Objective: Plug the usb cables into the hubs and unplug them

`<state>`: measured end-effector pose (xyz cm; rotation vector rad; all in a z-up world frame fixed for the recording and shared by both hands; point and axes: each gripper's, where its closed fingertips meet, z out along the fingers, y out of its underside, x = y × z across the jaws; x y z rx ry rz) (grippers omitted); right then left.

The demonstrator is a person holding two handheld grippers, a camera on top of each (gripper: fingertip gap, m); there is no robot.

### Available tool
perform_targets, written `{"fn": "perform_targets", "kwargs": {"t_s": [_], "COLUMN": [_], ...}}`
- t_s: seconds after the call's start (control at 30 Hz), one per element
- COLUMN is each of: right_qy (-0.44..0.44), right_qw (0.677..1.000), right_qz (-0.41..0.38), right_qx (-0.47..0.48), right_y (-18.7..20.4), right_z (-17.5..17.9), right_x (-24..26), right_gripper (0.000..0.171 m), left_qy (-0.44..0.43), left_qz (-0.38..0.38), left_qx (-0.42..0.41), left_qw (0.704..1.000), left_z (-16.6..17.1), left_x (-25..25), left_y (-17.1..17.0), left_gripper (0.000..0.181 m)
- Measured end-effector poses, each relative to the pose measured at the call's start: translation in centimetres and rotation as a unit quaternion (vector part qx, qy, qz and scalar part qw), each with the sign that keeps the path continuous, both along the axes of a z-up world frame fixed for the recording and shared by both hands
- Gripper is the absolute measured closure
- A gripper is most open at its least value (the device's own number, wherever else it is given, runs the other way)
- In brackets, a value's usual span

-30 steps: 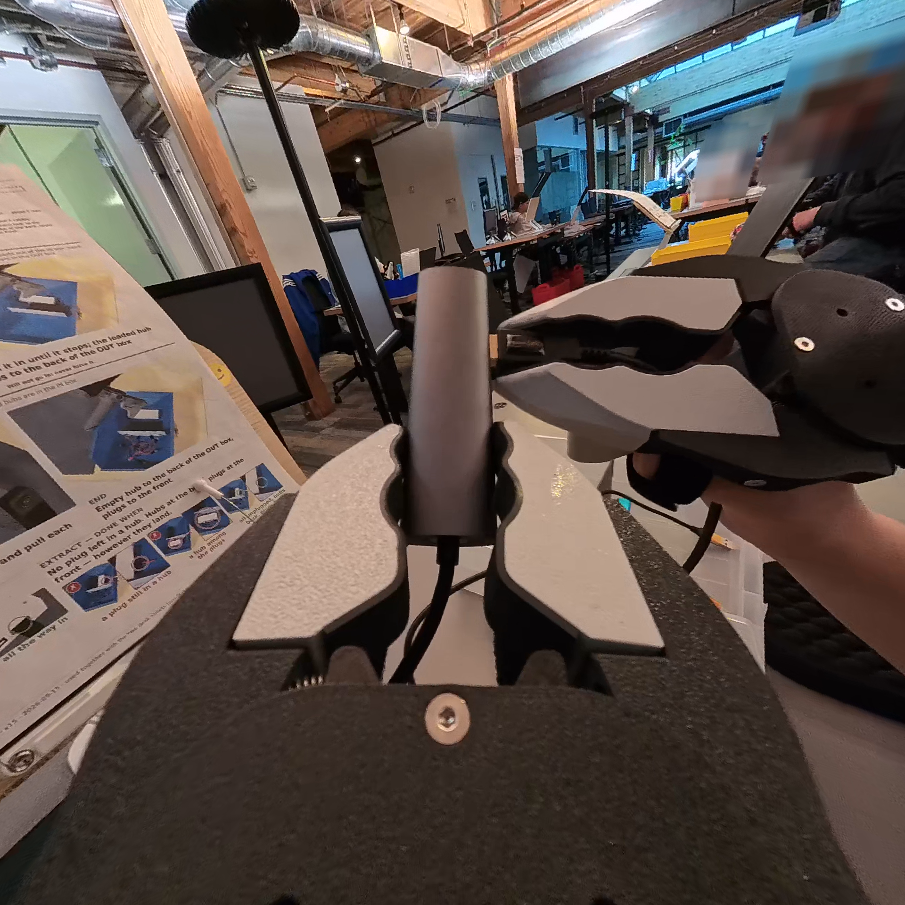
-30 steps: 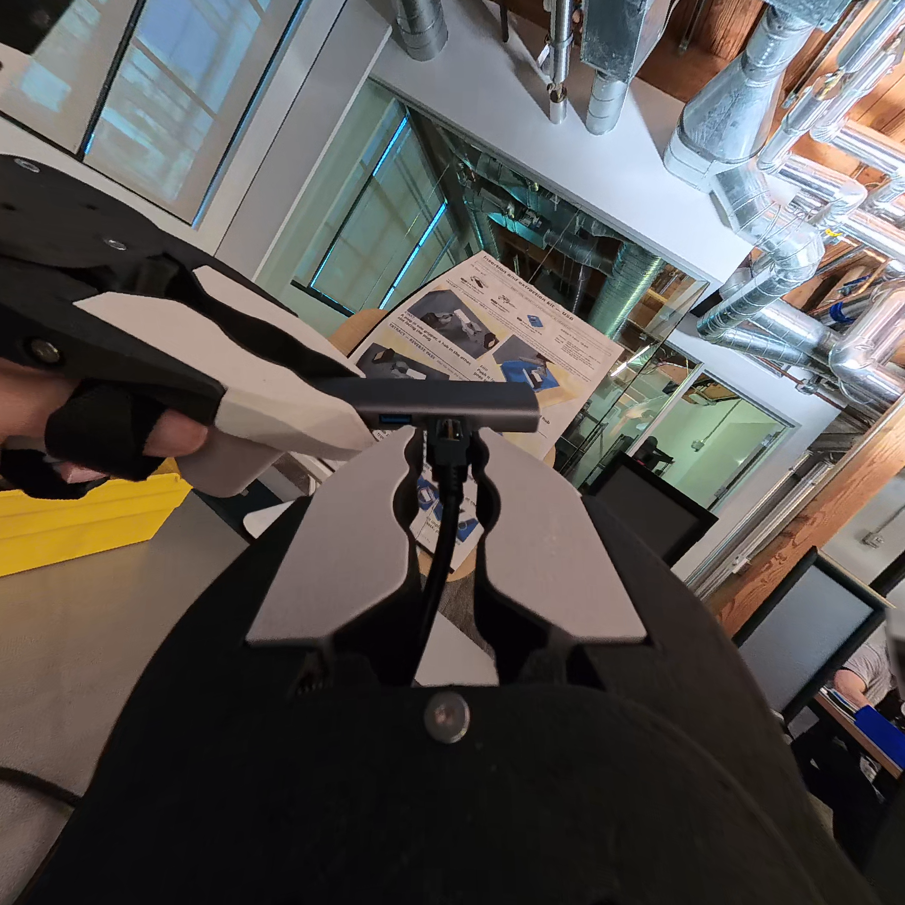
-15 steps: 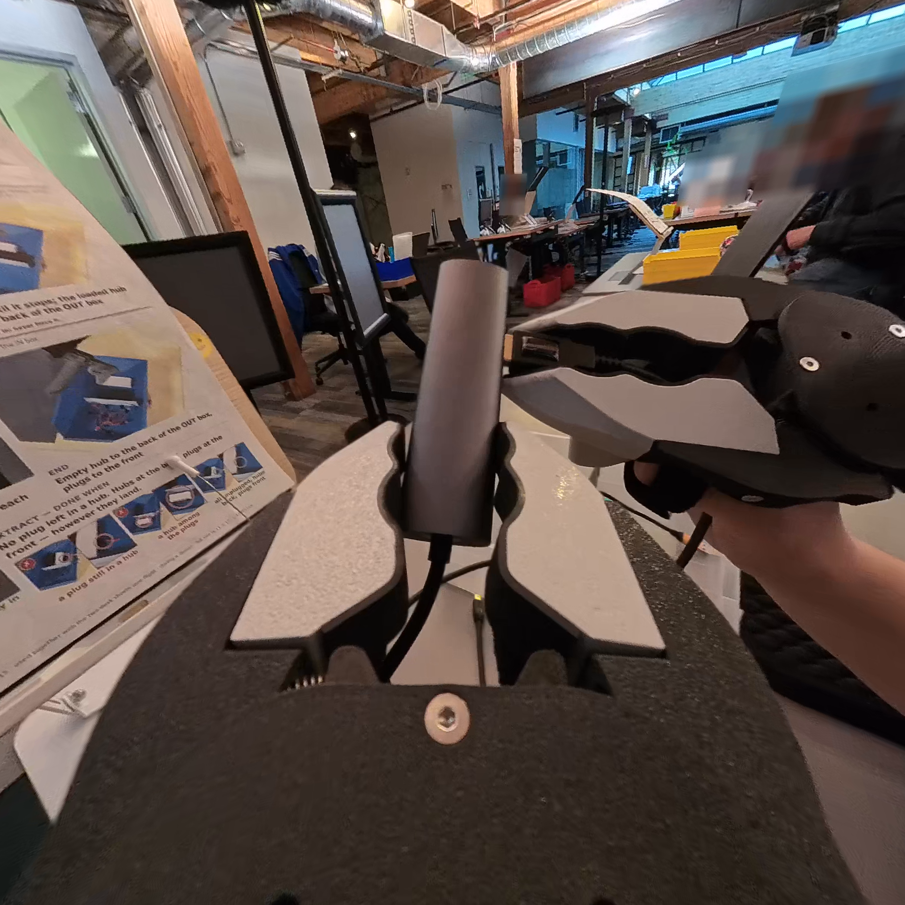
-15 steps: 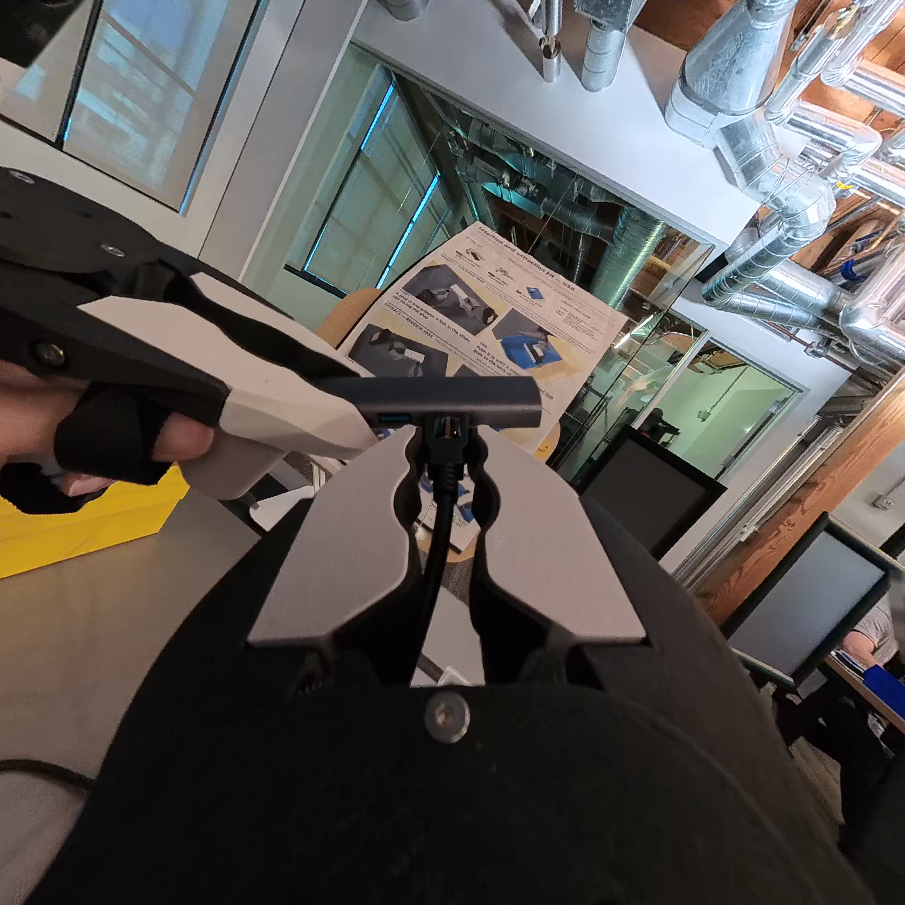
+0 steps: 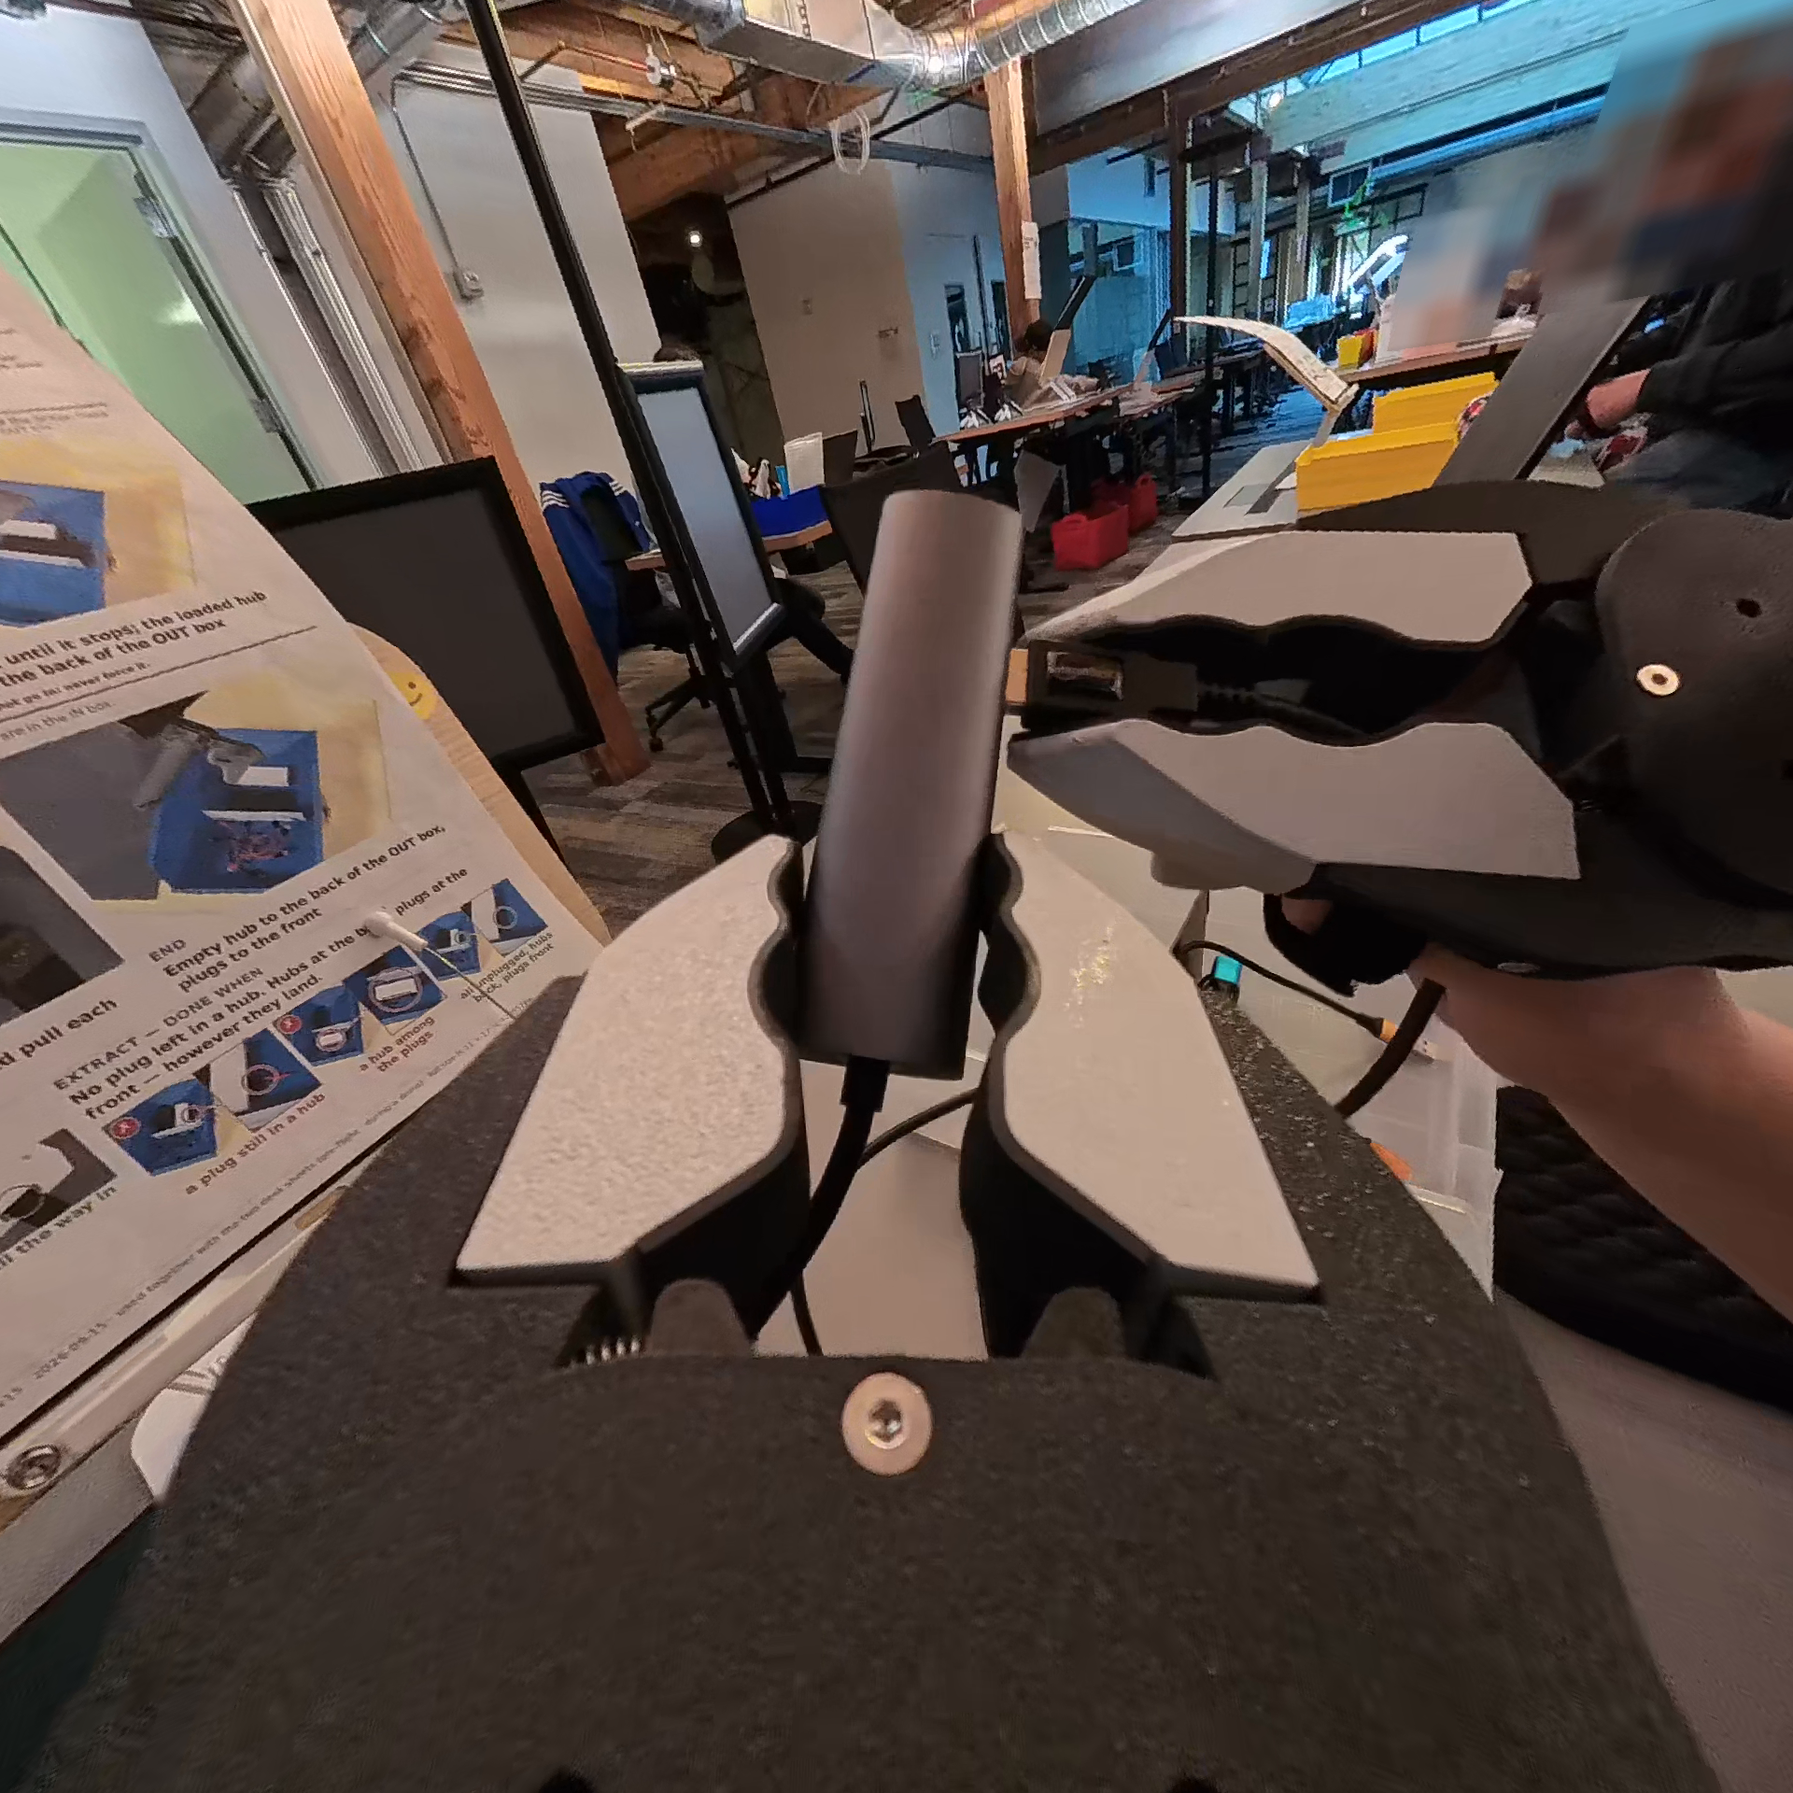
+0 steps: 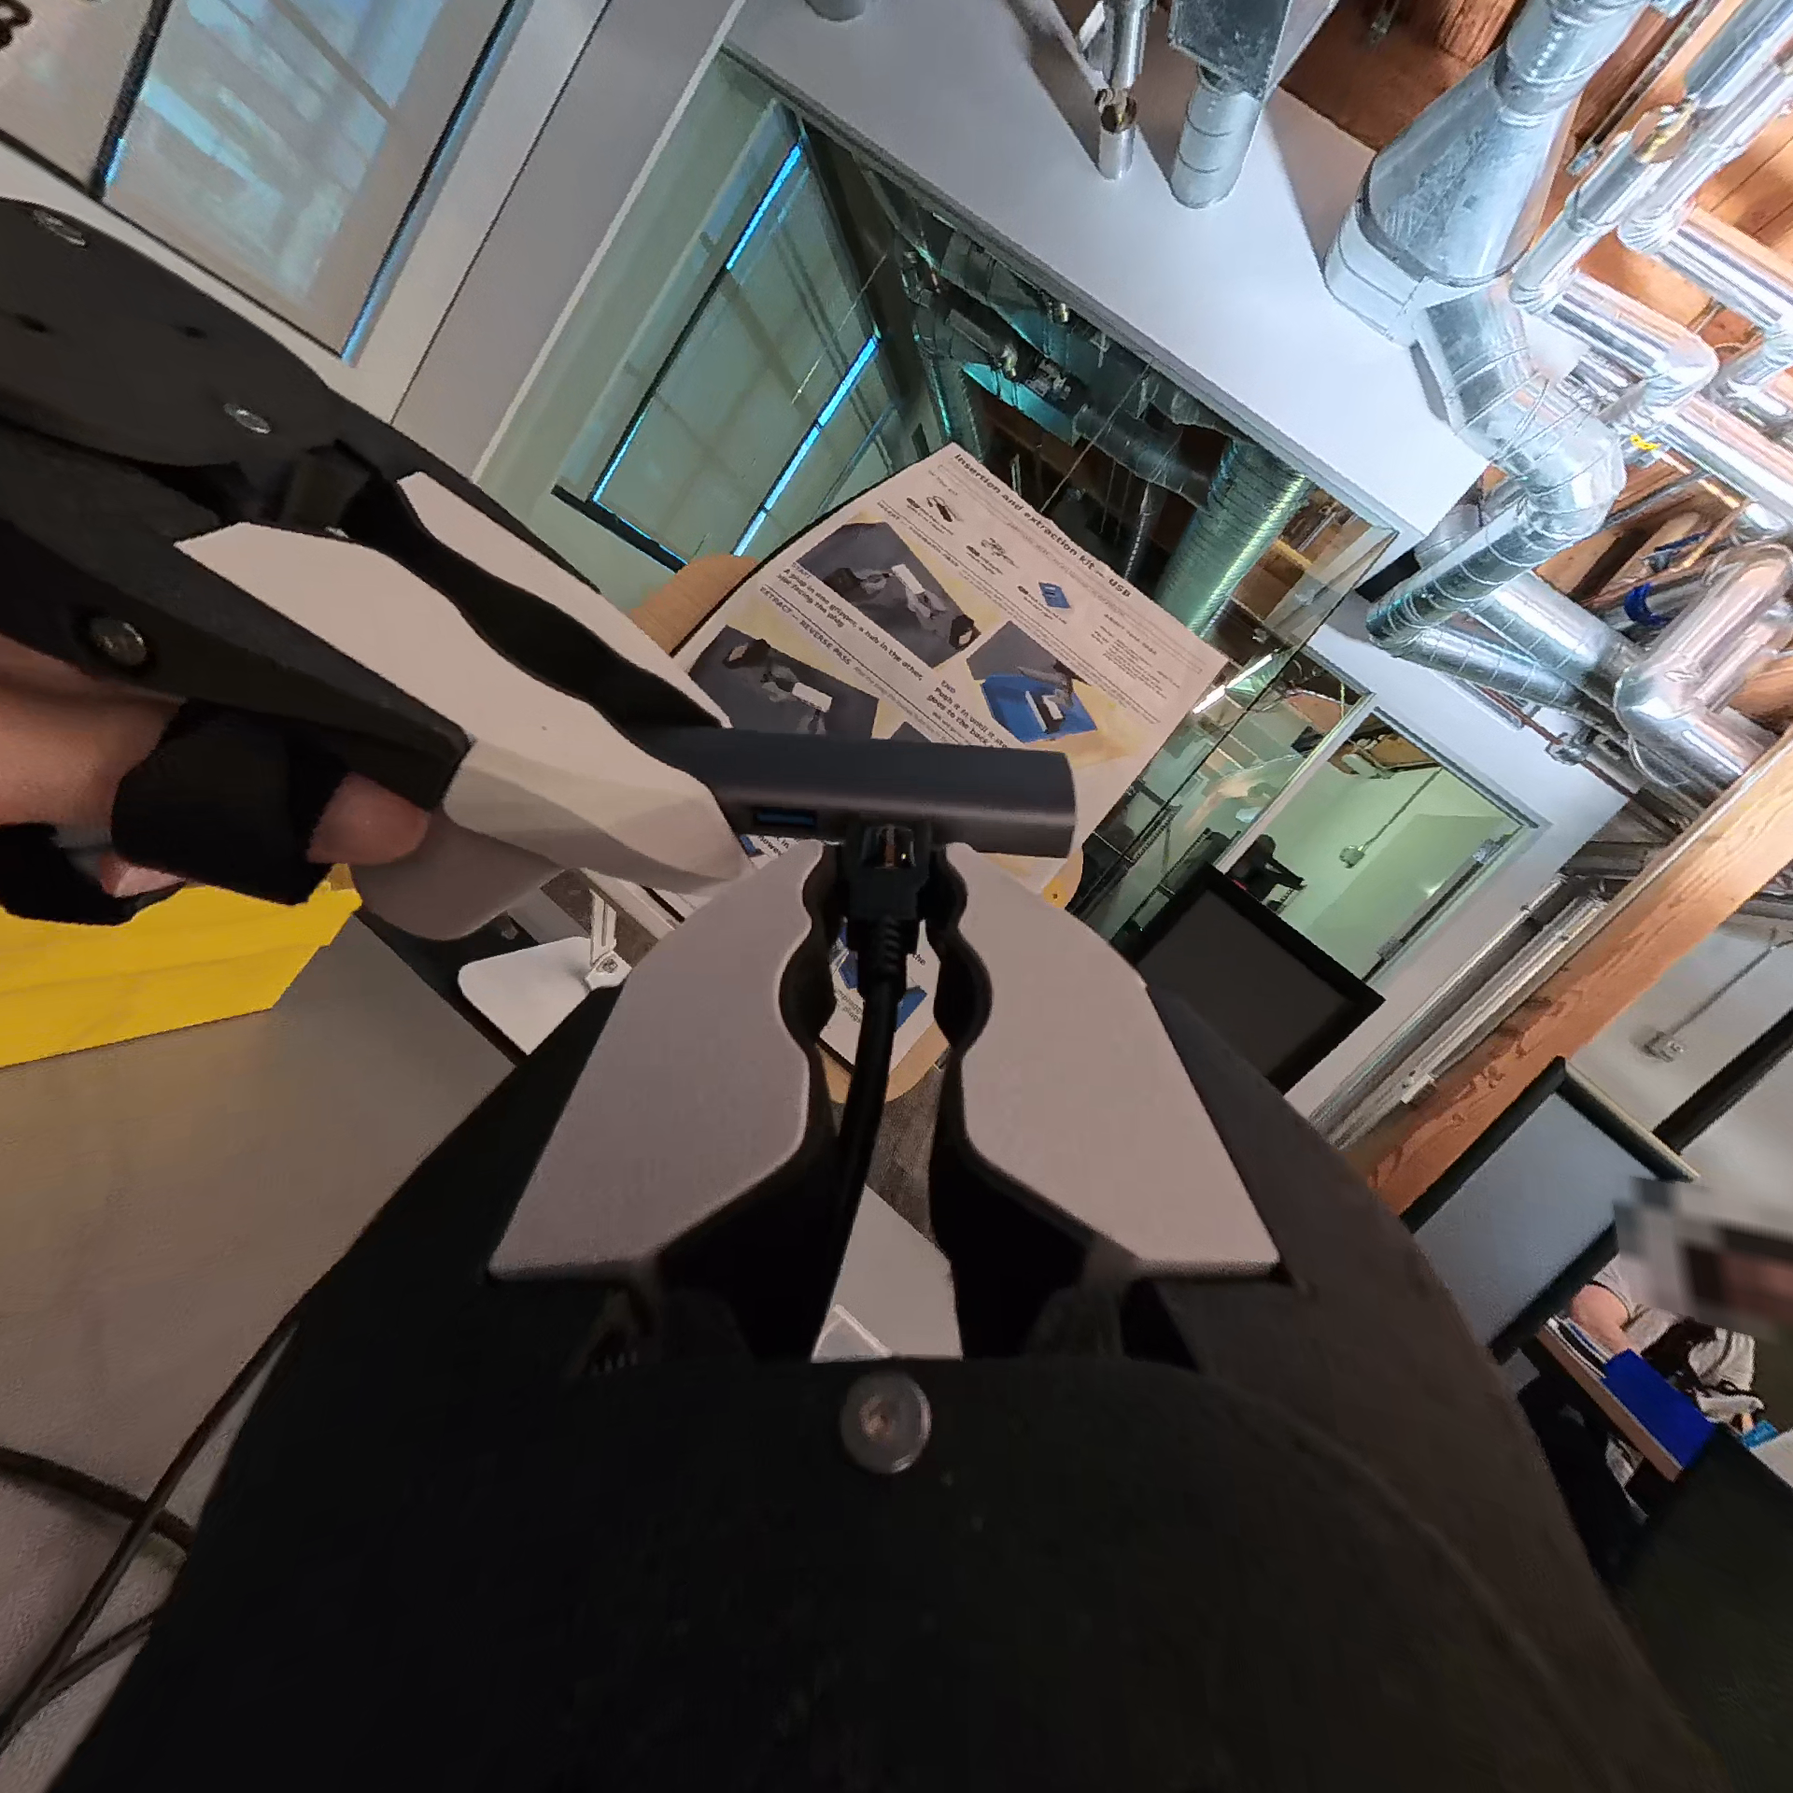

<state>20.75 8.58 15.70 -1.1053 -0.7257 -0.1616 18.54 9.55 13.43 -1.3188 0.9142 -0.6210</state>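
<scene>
Left gripper (image 5: 888,956) clamped on grey hub (image 5: 907,776), hub upright between jaws; right gripper (image 6: 878,873) pinching black plug (image 6: 883,897) just past its tips; plug tip at hub's side port, seating depth unclear; instruction sheet (image 6: 956,645) beyond.

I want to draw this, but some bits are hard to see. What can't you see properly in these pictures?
- Left wrist view: the hub's port side faces away, so its sockets are hidden.
- Right wrist view: how deep the plug sits; its tip meets the hub's edge between the right tongs.
- Left wrist view: the hub's lower end and cable drop behind the left tongs.
- Both views: mosaic patches cover the people.
</scene>
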Motion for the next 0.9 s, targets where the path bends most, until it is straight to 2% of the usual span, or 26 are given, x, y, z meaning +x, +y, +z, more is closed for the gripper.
{"fn": "perform_targets", "kwargs": {"t_s": [0.17, 0.47, 0.7, 0.9], "right_qy": [0.032, 0.012, 0.027, 0.019], "right_qw": [0.999, 1.000, 0.999, 1.000], "right_qz": [-0.023, 0.008, -0.023, -0.008], "right_qx": [-0.001, 0.014, 0.014, 0.020], "right_y": [0.19, -0.49, -0.16, -0.27], "right_z": [0.05, 0.45, 0.37, 0.33], "right_x": [0.18, -0.13, -0.04, -0.21], "right_gripper": [0.153, 0.153, 0.153, 0.153], "left_qy": [0.003, 0.005, 0.007, 0.007], "left_qz": [0.020, 0.007, 0.023, 0.014], "left_qx": [0.012, 0.017, 0.017, 0.013], "left_qw": [1.000, 1.000, 1.000, 1.000], "left_z": [0.14, 0.46, 0.47, 0.39], "left_x": [0.07, -0.18, -0.22, -0.37], "left_y": [0.22, -0.23, 0.07, 0.12], "left_gripper": [0.148, 0.148, 0.148, 0.148]}}
